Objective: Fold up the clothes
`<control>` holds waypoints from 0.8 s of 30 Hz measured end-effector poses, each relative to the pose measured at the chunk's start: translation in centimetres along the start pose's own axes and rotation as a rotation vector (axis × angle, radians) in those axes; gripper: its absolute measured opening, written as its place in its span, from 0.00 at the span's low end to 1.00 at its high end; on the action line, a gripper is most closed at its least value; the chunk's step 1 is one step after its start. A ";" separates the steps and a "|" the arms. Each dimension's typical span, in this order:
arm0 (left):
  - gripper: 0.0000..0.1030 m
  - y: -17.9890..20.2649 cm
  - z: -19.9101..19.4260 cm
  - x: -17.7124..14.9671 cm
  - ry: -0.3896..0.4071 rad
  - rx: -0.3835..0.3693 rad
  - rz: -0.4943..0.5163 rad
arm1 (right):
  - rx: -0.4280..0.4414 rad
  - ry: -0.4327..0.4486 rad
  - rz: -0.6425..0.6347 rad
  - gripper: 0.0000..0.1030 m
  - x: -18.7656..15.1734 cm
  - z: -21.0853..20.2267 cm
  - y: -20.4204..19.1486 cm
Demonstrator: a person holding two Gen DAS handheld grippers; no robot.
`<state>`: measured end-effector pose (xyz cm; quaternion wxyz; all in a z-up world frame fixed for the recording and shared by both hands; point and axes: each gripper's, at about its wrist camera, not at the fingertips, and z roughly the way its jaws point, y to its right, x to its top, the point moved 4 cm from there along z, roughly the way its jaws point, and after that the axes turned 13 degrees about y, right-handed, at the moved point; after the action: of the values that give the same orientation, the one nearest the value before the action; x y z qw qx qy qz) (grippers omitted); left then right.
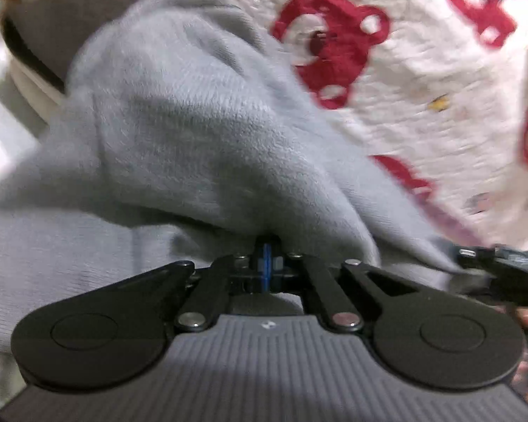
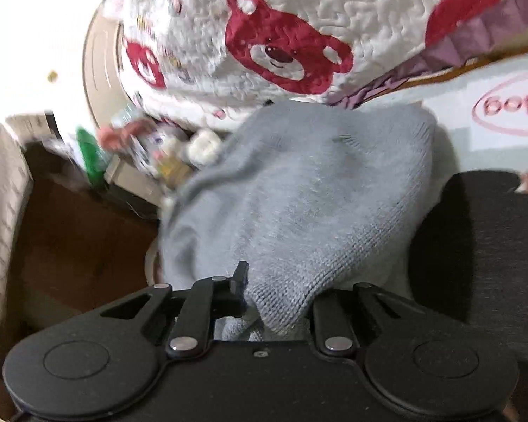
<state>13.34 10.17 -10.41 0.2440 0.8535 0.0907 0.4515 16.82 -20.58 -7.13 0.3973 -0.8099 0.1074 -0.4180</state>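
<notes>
Both hand-held grippers, left [image 1: 267, 246] and right [image 2: 278, 302], pinch the grey knit garment [image 1: 179, 133] bunched right before them.

Mounted just behind each pair of tongs, looking forward and down, pressed close against the grey knit garment [image 1: 179, 133]; sharing the bear-print quilt [image 2: 299, 17] beyond it.

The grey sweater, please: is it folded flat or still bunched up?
Bunched: the sweater humps up in loose folds, pinched by both grippers.

Left gripper [image 1: 267, 246] pinched tight on grey sweater [image 1: 179, 133] fold — right gripper [image 2: 274, 292] likewise clamped, sweater draped over its fingers.
</notes>
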 end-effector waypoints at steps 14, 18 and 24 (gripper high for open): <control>0.93 -9.8 -2.1 6.6 0.205 0.211 -0.221 | -0.326 0.022 -0.425 0.14 -0.8 -1.6 -0.3; 0.96 -10.9 -0.2 5.8 0.160 0.194 -0.275 | -0.319 0.043 -0.408 0.14 -0.6 -2.0 -0.2; 0.83 -11.8 1.6 3.6 0.082 0.100 -0.376 | -0.250 0.028 -0.305 0.15 -2.1 -1.7 0.9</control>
<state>17.53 21.16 -14.39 0.2777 0.8135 0.2806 0.4271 14.36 -21.07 -8.47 0.2240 -0.8539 0.0401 -0.4681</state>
